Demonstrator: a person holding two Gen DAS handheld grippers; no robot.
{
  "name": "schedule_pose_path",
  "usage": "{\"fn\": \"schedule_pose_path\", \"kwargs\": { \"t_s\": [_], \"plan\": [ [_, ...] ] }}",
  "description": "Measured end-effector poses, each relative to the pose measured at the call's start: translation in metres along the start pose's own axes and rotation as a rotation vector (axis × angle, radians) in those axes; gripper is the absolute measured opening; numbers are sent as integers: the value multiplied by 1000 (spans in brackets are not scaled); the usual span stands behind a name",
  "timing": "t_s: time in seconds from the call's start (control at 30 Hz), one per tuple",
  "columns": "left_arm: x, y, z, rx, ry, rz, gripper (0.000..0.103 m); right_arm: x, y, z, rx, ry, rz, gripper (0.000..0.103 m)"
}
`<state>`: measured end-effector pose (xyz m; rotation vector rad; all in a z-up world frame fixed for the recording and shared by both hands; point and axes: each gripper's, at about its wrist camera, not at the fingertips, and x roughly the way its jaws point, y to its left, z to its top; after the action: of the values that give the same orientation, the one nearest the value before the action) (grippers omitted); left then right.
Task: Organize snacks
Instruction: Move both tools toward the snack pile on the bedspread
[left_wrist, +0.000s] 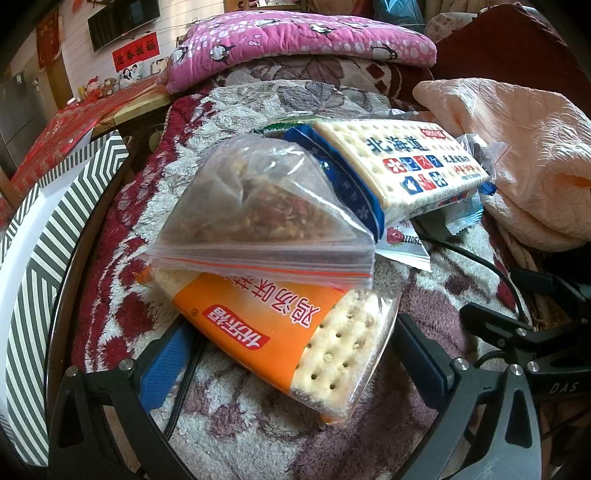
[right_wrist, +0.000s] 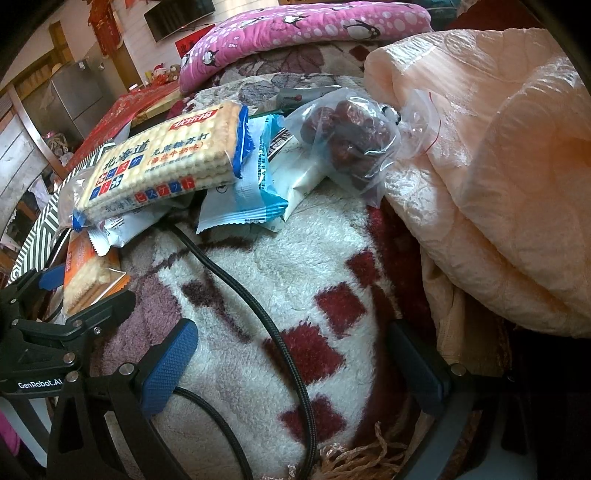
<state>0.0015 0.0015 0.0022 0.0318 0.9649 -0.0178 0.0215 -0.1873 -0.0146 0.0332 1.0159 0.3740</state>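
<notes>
From here the zip bag (left_wrist: 258, 206) lies across the orange cracker pack (left_wrist: 280, 332), covering its far end and part of the label. The blue cracker pack (right_wrist: 162, 158) buries the small wrappers (right_wrist: 240, 192) beneath it. The striped box (left_wrist: 44, 236) runs off the left edge.

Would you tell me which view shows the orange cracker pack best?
The left wrist view: the orange cracker pack lies large between the open left gripper fingers. The right wrist view catches only its end at the left edge.
</notes>
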Motion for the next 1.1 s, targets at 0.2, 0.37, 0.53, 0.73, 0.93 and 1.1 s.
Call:
{"fn": "schedule_pose_path", "kwargs": {
  "t_s": [0.2, 0.37, 0.53, 0.73, 0.93, 1.1],
  "plan": [
    [0, 0, 0, 0, 0, 0, 103, -1, -4, 0, 10, -4, 12, 103],
    [0, 0, 0, -1, -1, -2, 103, -1, -5, -1, 11, -6, 15, 103],
    [1, 2, 0, 3, 2, 4, 103, 0, -5, -1, 11, -6, 15, 103],
    [-11, 0, 5, 48, 83, -13, 103, -2, -4, 1, 6, 32, 7, 102],
    [-56, 25, 12, -30, 67, -88, 103, -25, 13, 19, 6, 123, 23, 102],
    [-96, 53, 29, -66, 8, -100, 103, -77, 31, 43, -60, 22, 57, 102]
  ]
}}
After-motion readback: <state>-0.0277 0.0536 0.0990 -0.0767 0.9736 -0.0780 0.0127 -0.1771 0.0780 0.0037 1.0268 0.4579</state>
